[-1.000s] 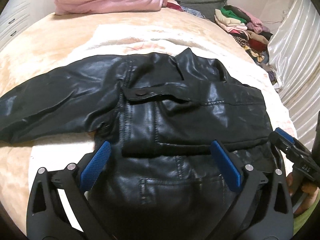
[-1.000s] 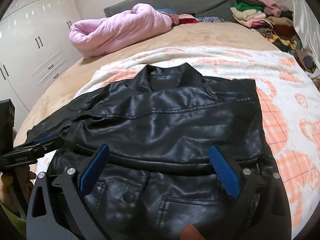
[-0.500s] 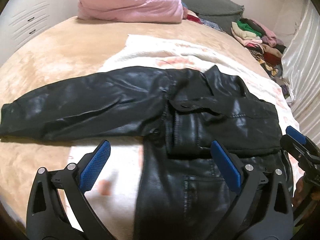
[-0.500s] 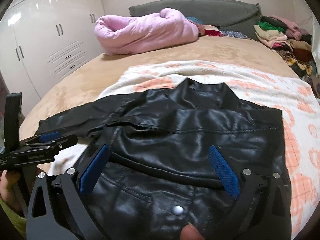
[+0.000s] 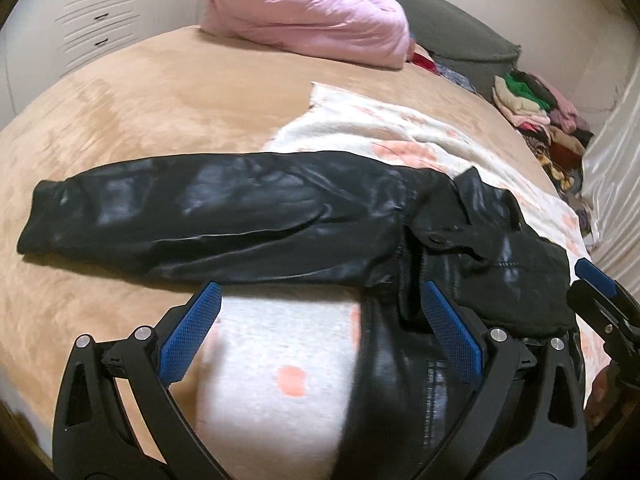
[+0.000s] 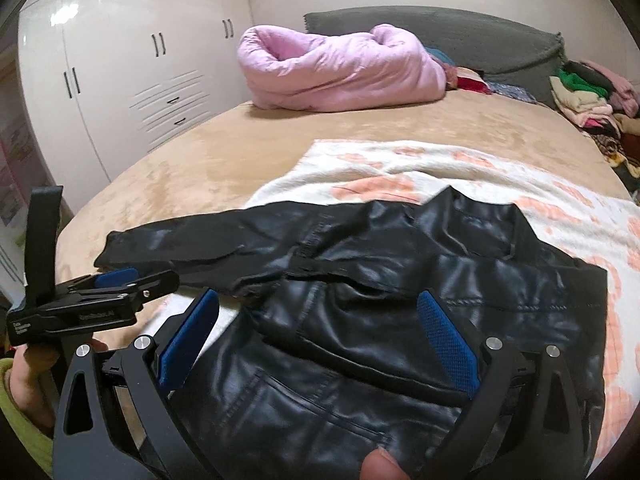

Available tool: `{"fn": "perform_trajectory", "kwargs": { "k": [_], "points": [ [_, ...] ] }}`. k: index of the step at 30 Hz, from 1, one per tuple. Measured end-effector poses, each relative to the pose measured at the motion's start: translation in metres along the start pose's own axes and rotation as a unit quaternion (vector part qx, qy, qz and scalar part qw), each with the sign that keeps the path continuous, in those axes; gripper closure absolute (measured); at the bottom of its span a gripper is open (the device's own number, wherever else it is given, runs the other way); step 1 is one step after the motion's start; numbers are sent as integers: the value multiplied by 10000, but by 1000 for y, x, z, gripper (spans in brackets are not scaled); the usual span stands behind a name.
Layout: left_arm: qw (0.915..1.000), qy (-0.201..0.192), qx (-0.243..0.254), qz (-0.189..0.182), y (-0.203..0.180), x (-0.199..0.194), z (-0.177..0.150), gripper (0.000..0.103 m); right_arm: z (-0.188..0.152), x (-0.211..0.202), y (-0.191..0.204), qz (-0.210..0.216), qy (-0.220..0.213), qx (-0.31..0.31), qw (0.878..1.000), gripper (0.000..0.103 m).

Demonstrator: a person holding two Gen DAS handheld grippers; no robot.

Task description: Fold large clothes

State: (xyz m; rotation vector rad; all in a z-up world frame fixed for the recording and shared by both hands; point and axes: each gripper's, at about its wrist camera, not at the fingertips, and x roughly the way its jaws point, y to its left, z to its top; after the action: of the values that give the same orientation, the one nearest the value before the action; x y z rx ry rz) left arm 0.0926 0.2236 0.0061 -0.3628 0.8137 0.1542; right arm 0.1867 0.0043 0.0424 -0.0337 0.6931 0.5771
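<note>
A black leather jacket [image 5: 460, 248] lies flat on a white and peach blanket [image 5: 360, 128] on the bed. Its left sleeve [image 5: 200, 216] stretches out to the left onto the tan bedcover. My left gripper [image 5: 320, 340] is open and empty, above the blanket just below the sleeve and armpit. My right gripper [image 6: 316, 348] is open and empty, low over the jacket's body [image 6: 400, 320]. In the right wrist view the left gripper [image 6: 116, 280] shows side-on at the sleeve's cuff end [image 6: 120, 248].
A pink duvet bundle [image 6: 340, 68] and a grey pillow [image 6: 460, 40] lie at the bed's head. A pile of folded clothes [image 6: 588, 96] sits at the far right. White wardrobes [image 6: 120, 80] stand to the left. A shiny curtain [image 5: 616, 184] hangs at the right.
Both grippers have swung left. The left gripper has moved off the jacket's body to below the outstretched sleeve. Both stay open and the jacket has not moved.
</note>
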Motion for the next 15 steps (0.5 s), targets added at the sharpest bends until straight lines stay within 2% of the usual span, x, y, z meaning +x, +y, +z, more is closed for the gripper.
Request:
{"fn": "perform_trajectory", "kwargs": {
  "k": [15],
  "points": [
    [9951,-117,-916,363,79,-3,1,9,20,46,65,389,233,-626,9970,4]
  ]
}}
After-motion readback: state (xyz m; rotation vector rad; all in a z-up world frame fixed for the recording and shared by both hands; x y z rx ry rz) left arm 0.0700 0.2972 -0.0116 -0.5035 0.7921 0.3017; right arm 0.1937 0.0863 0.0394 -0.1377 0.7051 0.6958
